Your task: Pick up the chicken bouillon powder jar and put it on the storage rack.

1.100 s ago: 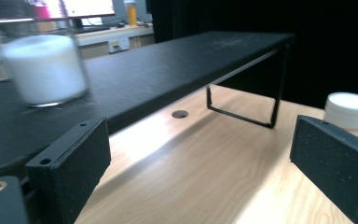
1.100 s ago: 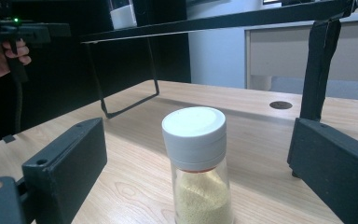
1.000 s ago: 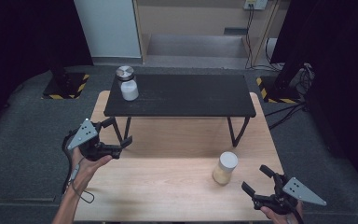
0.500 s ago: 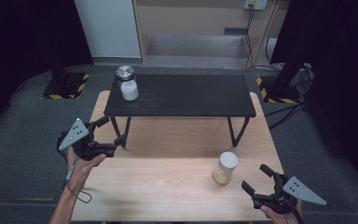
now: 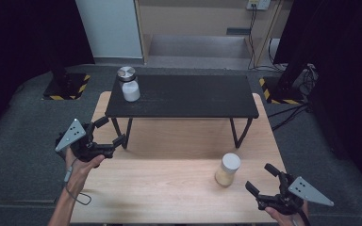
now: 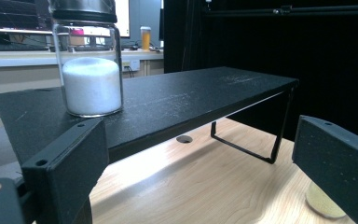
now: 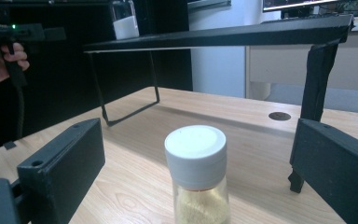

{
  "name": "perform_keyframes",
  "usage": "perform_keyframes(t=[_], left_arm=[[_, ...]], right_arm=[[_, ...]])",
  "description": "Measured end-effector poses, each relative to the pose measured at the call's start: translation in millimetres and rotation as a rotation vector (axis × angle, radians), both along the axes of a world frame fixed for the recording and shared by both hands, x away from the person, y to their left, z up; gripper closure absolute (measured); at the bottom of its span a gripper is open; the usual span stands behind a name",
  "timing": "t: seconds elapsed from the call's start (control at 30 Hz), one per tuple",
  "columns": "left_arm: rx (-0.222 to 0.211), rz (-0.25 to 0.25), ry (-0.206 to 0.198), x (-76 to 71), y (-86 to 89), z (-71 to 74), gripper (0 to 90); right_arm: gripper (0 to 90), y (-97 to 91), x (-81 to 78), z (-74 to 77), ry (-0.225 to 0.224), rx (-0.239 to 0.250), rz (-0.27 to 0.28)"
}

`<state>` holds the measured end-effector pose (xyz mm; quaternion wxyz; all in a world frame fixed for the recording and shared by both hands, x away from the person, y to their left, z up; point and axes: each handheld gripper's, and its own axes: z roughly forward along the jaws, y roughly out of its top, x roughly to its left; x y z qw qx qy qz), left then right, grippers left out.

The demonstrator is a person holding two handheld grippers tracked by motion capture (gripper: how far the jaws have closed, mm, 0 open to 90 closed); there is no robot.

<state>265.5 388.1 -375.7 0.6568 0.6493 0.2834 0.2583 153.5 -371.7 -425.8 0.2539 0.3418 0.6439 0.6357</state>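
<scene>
Both grippers are spread and empty: the left gripper [image 5: 108, 132] near the black raised shelf's [image 5: 184, 96] glass jar of white powder [image 5: 130, 88], the right gripper [image 5: 264, 181] beside the white-capped jar of yellow powder [image 5: 228, 169] on the light wooden counter [image 5: 169, 188].

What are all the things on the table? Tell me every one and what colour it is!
Wooden table: one, light wood, under everything.
Black shelf: one, black, standing on thin legs at the table's far part.
Jar of white powder: one, clear glass with a silver lid, on the shelf's far left corner.
Jar of yellow powder: one, clear with a white cap, on the table near the right gripper.
Left gripper: one, black, open, at the table's left edge.
Right gripper: one, black, open, at the near right.
</scene>
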Motion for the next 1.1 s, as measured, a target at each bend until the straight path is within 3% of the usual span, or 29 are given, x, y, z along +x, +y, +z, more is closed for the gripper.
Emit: perform_keyframes(t=[0.13,0.3,0.6,0.8,0.93,1.1], left_arm=[[0.004,-0.004,0.0,0.3,0.6,0.4,2.6],[0.004,-0.01,0.003,0.8,0.4,0.5,2.4],[-0.004,-0.011,0.006,1.3,1.2,0.4,2.0],[-0.006,-0.015,0.008,1.9,1.2,0.3,2.1],[-0.006,-0.018,0.008,2.5,0.1,-0.2,2.1],[-0.005,-0.019,0.009,2.4,-0.4,-0.2,2.2]], right_arm=[[2.6,-3.9,0.8,12.0,-0.001,-0.003,0.01],[2.1,-15.5,2.7,37.4,0.007,-0.003,0.043],[2.6,-31.3,8.6,98.1,0.059,-0.087,0.078],[3.3,-36.7,19.5,136.5,0.103,-0.15,0.13],[3.6,-36.2,25.3,152.3,0.117,-0.18,0.138],[3.8,-33.7,34.0,160.5,0.133,-0.209,0.143]])
